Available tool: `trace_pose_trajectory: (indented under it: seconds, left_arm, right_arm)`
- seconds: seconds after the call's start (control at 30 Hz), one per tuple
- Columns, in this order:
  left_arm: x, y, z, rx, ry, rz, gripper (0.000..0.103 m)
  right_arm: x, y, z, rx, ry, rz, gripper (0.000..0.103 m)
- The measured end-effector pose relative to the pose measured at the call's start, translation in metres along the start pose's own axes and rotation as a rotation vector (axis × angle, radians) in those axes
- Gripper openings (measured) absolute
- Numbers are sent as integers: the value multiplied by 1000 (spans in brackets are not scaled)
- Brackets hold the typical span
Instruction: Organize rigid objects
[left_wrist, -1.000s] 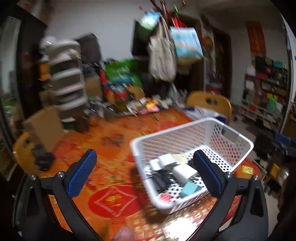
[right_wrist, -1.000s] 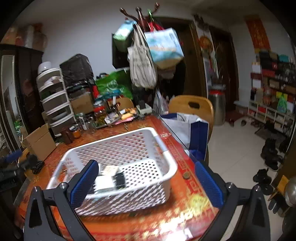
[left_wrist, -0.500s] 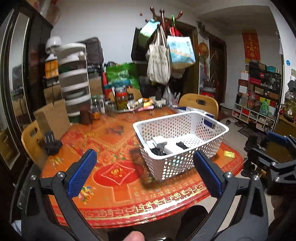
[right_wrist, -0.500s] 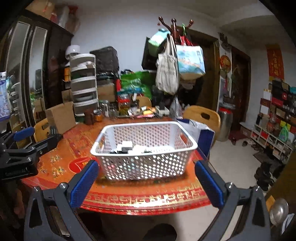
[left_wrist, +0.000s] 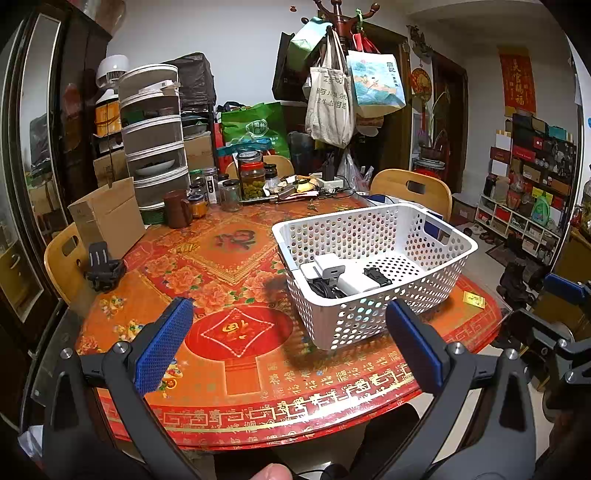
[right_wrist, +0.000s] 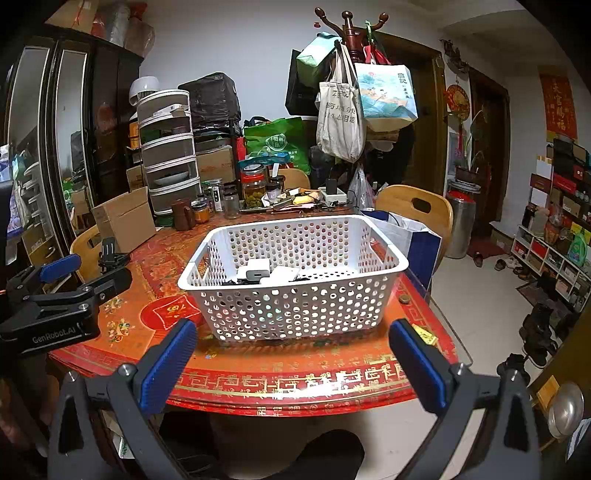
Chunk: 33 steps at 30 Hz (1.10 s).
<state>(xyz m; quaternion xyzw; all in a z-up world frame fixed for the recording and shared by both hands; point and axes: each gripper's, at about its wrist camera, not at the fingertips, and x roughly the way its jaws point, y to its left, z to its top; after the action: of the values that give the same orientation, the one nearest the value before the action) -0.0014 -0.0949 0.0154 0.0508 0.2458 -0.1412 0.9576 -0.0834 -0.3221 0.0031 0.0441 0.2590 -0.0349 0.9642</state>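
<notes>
A white perforated basket (left_wrist: 436, 295) (right_wrist: 295, 314) stands on the round red table (left_wrist: 236, 369) (right_wrist: 280, 373). Inside it lie white chargers (left_wrist: 332, 269) (right_wrist: 258, 273), a black clip (left_wrist: 376, 276) and dark cables (left_wrist: 325, 290). My left gripper (left_wrist: 288, 343) is open and empty, held back over the table's near edge, left of the basket. My right gripper (right_wrist: 291, 354) is open and empty too, just off the table's front edge, facing the basket. Each gripper shows in the other's view: the right gripper (left_wrist: 554, 321) at the far right, the left gripper (right_wrist: 62, 291) at the far left.
A black clamp-like object (left_wrist: 103, 266) (right_wrist: 110, 254) lies at the table's left edge beside a cardboard box (left_wrist: 107, 218). Jars (left_wrist: 253, 179), a brown mug (left_wrist: 177, 208) and clutter fill the table's far side. Wooden chairs (left_wrist: 413, 188) stand around; a coat rack with bags (left_wrist: 332, 96) rises behind.
Both grippers have pulled back and away from the basket, from close above it to beyond the table's near edge. The basket and its contents stay in place.
</notes>
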Motion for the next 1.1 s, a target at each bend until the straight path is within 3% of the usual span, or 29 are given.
trace_pose_trajectory:
  seconds: [1.1]
  left_arm:
    - [10, -21, 5, -12, 21, 15, 103]
  right_arm:
    - [2, 11, 0, -20, 3, 18, 103]
